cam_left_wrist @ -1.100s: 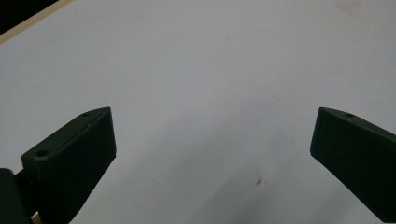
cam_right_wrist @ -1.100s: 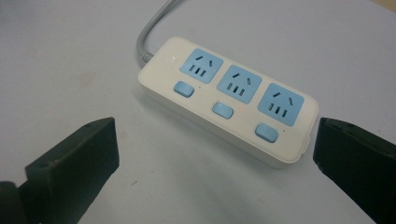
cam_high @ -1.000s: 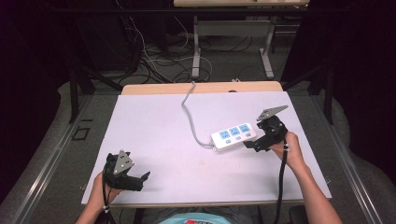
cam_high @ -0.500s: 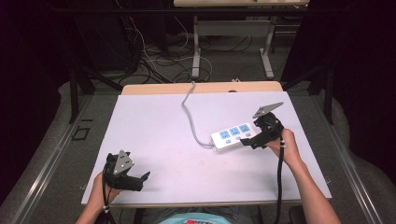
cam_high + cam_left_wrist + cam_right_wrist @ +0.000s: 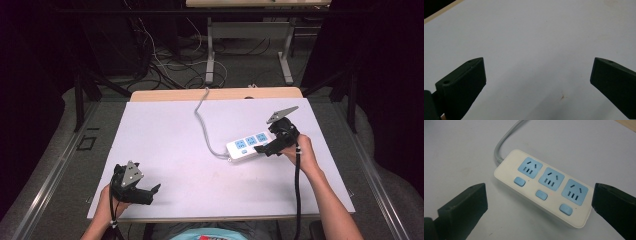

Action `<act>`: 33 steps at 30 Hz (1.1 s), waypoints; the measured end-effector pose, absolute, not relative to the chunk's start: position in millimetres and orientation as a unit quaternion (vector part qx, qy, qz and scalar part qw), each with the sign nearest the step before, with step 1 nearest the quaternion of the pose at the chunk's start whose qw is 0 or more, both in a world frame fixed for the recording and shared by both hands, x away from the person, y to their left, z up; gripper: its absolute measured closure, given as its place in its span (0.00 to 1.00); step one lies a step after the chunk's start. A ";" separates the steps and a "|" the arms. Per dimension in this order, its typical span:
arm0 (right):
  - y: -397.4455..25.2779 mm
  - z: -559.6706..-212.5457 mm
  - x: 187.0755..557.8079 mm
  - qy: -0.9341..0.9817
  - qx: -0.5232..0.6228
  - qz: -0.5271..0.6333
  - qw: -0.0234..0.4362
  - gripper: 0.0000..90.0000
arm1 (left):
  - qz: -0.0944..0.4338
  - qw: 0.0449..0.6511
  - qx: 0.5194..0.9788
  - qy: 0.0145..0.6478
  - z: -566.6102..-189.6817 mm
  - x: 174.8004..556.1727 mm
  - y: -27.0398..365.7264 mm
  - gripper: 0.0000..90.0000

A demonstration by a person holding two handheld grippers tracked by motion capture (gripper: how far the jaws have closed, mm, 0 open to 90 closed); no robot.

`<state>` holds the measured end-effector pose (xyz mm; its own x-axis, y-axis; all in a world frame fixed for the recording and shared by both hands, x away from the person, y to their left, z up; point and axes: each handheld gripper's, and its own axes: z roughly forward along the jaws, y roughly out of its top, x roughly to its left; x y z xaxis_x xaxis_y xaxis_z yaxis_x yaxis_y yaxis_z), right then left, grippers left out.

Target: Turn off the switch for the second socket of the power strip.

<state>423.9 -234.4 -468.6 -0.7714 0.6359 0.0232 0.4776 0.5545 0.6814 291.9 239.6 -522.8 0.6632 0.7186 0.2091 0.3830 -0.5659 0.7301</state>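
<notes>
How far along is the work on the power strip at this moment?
Early. Done: the right gripper has reached the power strip. In hand: its open jaws hover beside it, gripping nothing. Left: any grasp or switch press. The left gripper sits open at the table's near corner.

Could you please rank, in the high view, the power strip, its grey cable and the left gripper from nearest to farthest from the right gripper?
1. Power strip, just left of the right gripper.
2. Grey cable, farther left, running to the table's far edge.
3. Left gripper, near-left corner.
</notes>
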 end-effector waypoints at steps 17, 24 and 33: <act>-229.8 -469.1 436.6 0.875 0.324 0.342 0.108 0.00 | 0.252 0.337 0.846 0.327 -523.0 291.2 239.2 0.00; -230.4 -474.6 444.1 0.870 0.336 0.345 0.101 0.00 | 0.249 0.339 0.846 0.327 -523.3 291.3 238.8 0.00; -228.5 -481.0 454.4 0.873 0.341 0.337 0.094 0.03 | 0.251 0.337 0.847 0.326 -523.2 291.5 238.9 0.00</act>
<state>454.4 -228.5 -481.0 -0.7500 0.6581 0.0659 0.5318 0.5408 0.6517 291.5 238.9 -523.2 0.6612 0.7216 0.2053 0.3835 -0.5603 0.7342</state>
